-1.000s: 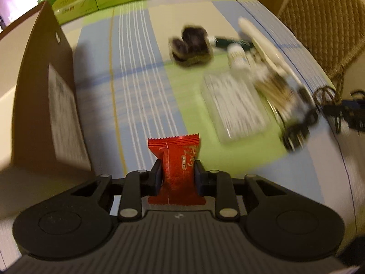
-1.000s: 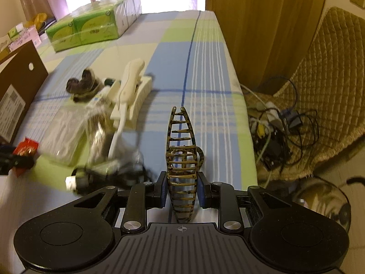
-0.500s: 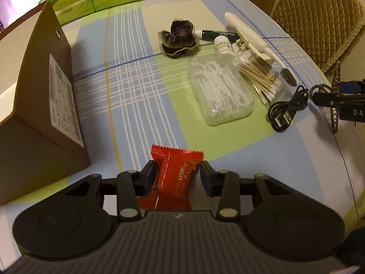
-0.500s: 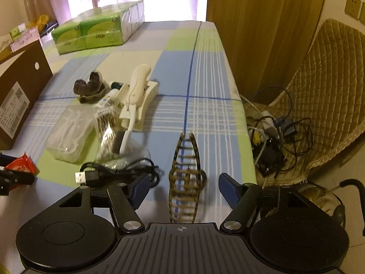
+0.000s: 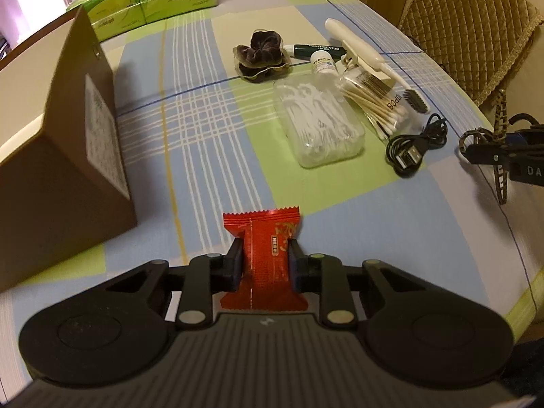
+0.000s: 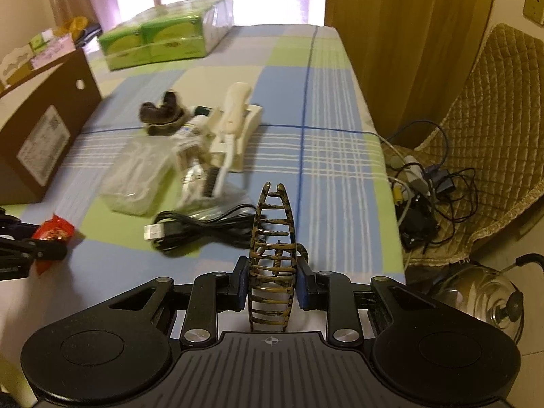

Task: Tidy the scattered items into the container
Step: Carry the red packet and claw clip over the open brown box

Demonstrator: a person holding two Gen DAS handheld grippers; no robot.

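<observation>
My left gripper is shut on a red candy packet, low over the checked tablecloth. The brown cardboard box stands just to its left, its open top out of sight. In the right wrist view, my right gripper is shut on a tortoiseshell hair claw, held upright near the table's right edge. Between box and claw lie a dark scrunchie, a clear floss-pick case, a bag of cotton swabs, a white toothbrush, a small bottle, a green tube and a black USB cable.
Green tissue packs sit at the table's far end. A wicker chair with tangled cables stands past the right edge, a metal kettle on the floor beside it. The left gripper shows at the far left.
Half a second ago both grippers stood open around their items. Now both are shut again, the left on the candy and the right on the hair claw.
</observation>
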